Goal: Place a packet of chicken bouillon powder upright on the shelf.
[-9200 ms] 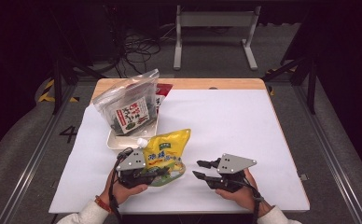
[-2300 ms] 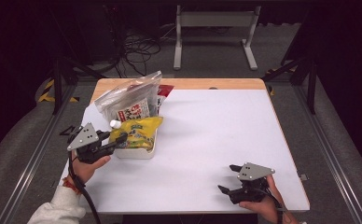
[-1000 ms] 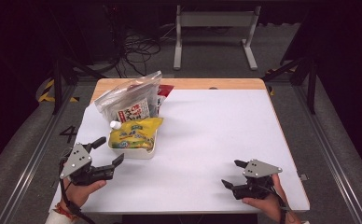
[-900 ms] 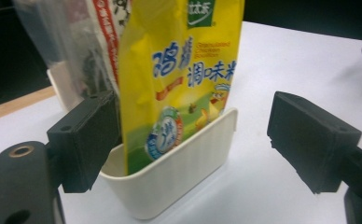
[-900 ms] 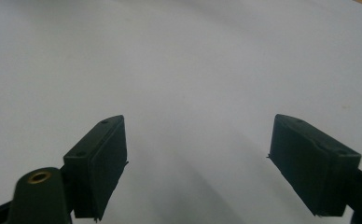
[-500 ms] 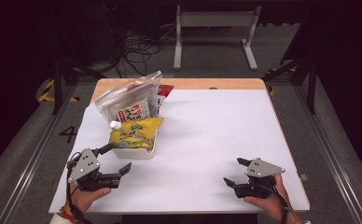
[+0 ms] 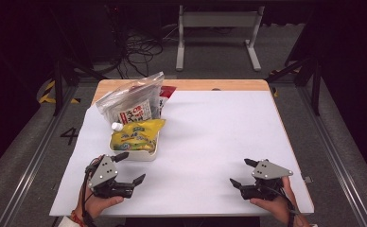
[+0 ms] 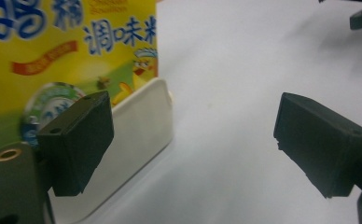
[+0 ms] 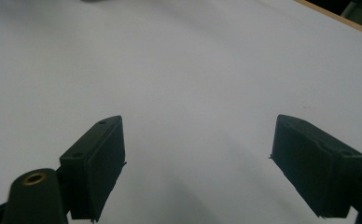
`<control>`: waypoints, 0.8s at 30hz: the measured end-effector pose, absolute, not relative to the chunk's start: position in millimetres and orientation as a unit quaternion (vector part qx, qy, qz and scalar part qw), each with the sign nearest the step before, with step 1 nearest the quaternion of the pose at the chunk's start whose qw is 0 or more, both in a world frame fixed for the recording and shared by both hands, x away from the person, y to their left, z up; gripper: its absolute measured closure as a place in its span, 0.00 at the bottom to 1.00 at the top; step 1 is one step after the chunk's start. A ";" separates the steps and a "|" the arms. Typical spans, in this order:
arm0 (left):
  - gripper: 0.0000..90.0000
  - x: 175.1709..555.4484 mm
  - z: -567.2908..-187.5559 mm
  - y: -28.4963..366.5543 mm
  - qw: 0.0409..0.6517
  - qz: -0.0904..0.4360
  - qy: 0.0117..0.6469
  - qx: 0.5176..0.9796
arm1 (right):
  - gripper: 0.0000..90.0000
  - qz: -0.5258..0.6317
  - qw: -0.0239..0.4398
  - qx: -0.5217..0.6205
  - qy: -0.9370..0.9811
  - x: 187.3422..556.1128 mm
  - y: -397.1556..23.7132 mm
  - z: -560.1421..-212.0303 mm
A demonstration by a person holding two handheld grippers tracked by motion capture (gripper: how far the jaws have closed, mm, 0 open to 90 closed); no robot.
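- Your left tongs (image 7: 130, 168), lower left of frame, just been opening; now wide w/ nothing between, just beside the white tray's (image 7: 149, 154) near edge.
- Yellow pouch (image 7: 135, 136) lies in that tray, left of centre.
- Your right tongs (image 7: 242, 173), lower right, wide, empty.
- Bare tabletop (image 7: 210, 137) btwn them; front edge close.

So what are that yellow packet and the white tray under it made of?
The yellow packet looks like glossy printed plastic film: it creases and catches light. The white tray seems smooth, matte moulded plastic, possibly foam, judging by its thick rounded rim.
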State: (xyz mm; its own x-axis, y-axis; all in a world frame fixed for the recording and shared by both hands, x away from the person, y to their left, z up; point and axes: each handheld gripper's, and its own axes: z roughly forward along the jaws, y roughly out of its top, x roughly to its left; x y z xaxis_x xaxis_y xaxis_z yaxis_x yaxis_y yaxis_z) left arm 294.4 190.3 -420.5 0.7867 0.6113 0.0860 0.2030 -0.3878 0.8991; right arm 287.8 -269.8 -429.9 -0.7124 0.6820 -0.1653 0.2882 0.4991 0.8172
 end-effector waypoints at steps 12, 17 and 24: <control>0.12 301.8 -440.5 161.8 0.456 0.180 0.229 0.841 | 0.17 0.395 0.254 0.302 0.830 284.4 -282.0 -431.0; 0.10 306.0 -446.6 156.7 0.443 0.174 0.230 0.849 | 0.17 0.390 0.254 0.310 0.829 282.6 -289.7 -434.5; 0.10 308.8 -451.8 153.9 0.430 0.164 0.229 0.858 | 0.16 0.381 0.255 0.313 0.832 282.1 -293.9 -439.1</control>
